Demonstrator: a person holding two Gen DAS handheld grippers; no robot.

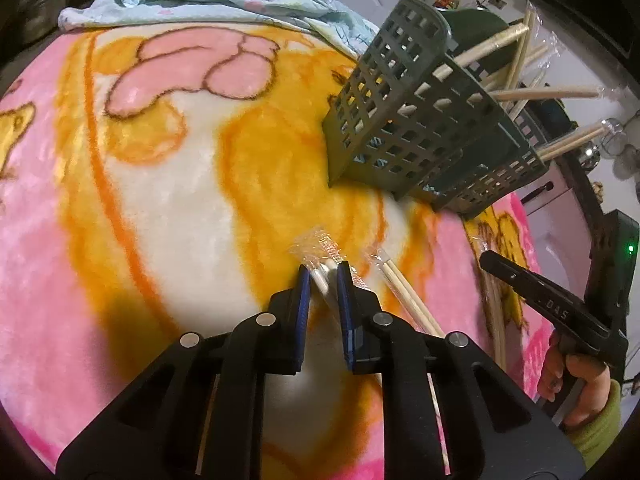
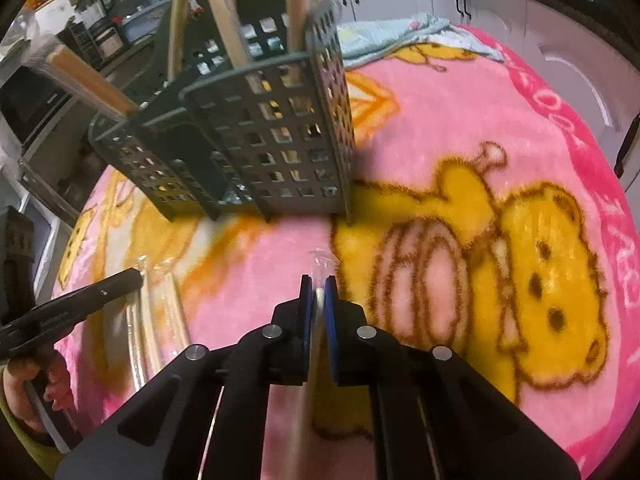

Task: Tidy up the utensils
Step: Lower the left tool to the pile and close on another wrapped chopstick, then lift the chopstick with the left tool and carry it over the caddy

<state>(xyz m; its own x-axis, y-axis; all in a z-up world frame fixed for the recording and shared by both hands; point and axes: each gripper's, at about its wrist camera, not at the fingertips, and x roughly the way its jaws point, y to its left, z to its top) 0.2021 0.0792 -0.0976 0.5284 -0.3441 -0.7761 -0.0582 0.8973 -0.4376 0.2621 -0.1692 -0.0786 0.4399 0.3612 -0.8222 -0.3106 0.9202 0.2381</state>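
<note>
Left wrist view: left tongs are pinching plastic-wrapped pale wooden chopsticks at lower centre; right tongs are clamping another wrapped pale chopstick pair below the grey-green perforated plastic utensil basket.

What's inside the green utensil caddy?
Wooden chopsticks stand in the green caddy, tops sticking out above the rim. Their lower ends show only partly through the lattice; the caddy floor is hidden.

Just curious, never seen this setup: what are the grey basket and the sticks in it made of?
Basket: looks like moulded plastic, matte grey-green, with an even square grid of holes. Sticks: apparently pale unfinished wood or bamboo, some in clear glossy wrappers.
</note>
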